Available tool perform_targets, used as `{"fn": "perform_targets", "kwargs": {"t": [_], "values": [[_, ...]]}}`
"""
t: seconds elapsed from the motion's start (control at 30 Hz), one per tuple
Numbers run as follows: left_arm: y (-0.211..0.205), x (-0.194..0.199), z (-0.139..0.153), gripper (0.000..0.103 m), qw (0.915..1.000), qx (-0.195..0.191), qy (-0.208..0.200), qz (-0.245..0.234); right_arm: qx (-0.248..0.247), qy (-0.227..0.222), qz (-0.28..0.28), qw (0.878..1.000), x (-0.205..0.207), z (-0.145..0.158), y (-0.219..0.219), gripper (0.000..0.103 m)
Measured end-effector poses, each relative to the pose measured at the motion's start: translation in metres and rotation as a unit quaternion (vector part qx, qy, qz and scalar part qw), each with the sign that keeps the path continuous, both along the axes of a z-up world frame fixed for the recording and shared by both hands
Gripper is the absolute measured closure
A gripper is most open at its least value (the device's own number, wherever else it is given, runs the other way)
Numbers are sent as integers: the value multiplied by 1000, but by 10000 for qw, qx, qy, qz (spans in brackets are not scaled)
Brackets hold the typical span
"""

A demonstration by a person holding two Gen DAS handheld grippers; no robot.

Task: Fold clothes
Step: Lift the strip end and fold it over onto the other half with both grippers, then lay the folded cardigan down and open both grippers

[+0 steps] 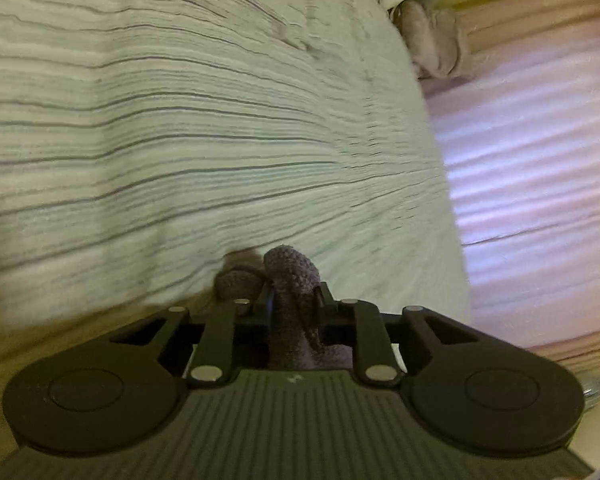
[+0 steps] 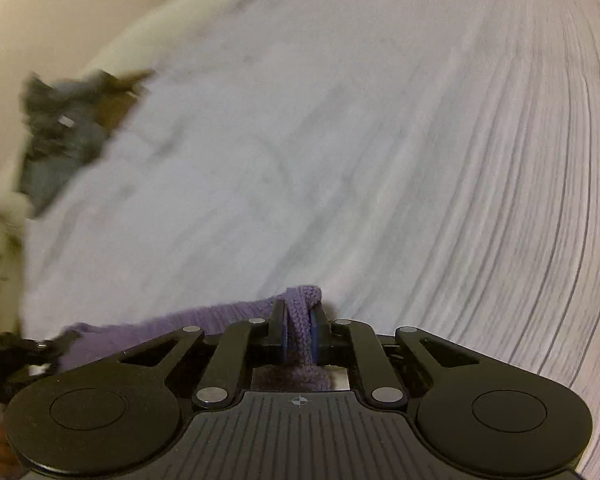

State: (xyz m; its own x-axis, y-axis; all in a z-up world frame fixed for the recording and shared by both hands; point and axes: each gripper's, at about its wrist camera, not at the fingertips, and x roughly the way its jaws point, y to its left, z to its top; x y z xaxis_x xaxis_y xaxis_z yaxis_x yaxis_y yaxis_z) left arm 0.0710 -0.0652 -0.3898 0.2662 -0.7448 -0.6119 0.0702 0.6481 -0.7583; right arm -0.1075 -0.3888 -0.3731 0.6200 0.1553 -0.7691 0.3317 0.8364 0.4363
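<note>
A purple-grey knitted garment is pinched in both grippers. In the left wrist view my left gripper [image 1: 290, 300] is shut on a bunched fold of the knit [image 1: 290, 276], held just above a pale striped bedspread [image 1: 180, 140]. In the right wrist view my right gripper [image 2: 300, 320] is shut on an edge of the same purple knit [image 2: 302, 320], and the cloth [image 2: 160, 332] stretches away to the left over the bedspread [image 2: 340, 140]. Both views are motion-blurred.
A pink ribbed blanket [image 1: 532, 184] lies right of the bedspread, with a crumpled grey-brown cloth [image 1: 432, 40] at its far end. In the right wrist view a dark heap of clothes [image 2: 60, 132] sits at the bedspread's left edge by a cream wall [image 2: 40, 20].
</note>
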Motion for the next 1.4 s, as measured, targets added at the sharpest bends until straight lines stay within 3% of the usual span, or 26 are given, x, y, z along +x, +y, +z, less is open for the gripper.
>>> {"fn": "perform_targets", "kwargs": {"t": [0.03,0.1,0.17,0.2,0.37,0.4,0.43,0.47,0.53,0.63,0.73,0.87,1.0,1.13,1.2,1.3,1.4], "values": [[-1,-2,7,83,9998,155,-102,-36,-79,108,-4,9999,5,-3,3,93],[-4,-7,20,80,9984,464,-305,-108,-260,157,157,9994,12,5,8,81],[-7,-12,33,73,9956,772,-507,-180,-464,202,264,9984,13,17,6,37],[-8,-14,39,68,9936,926,-608,-216,-543,171,222,9981,8,23,3,31],[-13,-44,83,74,9772,1612,-1283,-521,-426,-202,-235,9986,-50,67,-15,31],[-14,-58,96,80,9734,1669,-1433,-643,-436,-244,-273,9984,-64,73,-16,31],[-17,-73,104,87,9722,1606,-1487,-830,-473,-264,-237,9983,-78,80,-10,37],[-20,-88,112,90,9708,1535,-1533,-1020,-512,-281,-195,9981,-93,87,-3,50],[-34,-117,119,94,9640,1455,-1633,-1514,-596,-300,-39,9978,-119,97,15,62],[-59,-153,120,96,9479,1526,-1817,-2125,-727,-354,322,9962,-142,104,48,67],[-65,-159,106,97,9431,1730,-1846,-2159,-904,-382,649,9930,-142,97,82,67],[-73,-165,86,99,9364,2002,-1878,-2188,-1329,-154,1033,9856,-130,58,110,66],[-81,-171,67,99,9289,2272,-1909,-2216,-1644,-149,1205,9789,-128,35,115,67],[-88,-177,47,99,9207,2540,-1939,-2242,-1606,-77,1473,9759,-107,26,109,67],[-85,-175,51,99,9291,2427,-1773,-2156,-1586,-92,1540,9752,-108,26,104,67],[-76,-178,73,100,9320,2247,-1847,-2162,-1198,-124,1362,9833,-111,36,89,66],[-59,-194,101,100,9260,2286,-2095,-2154,-983,-285,1011,9896,-129,63,76,66]]}}
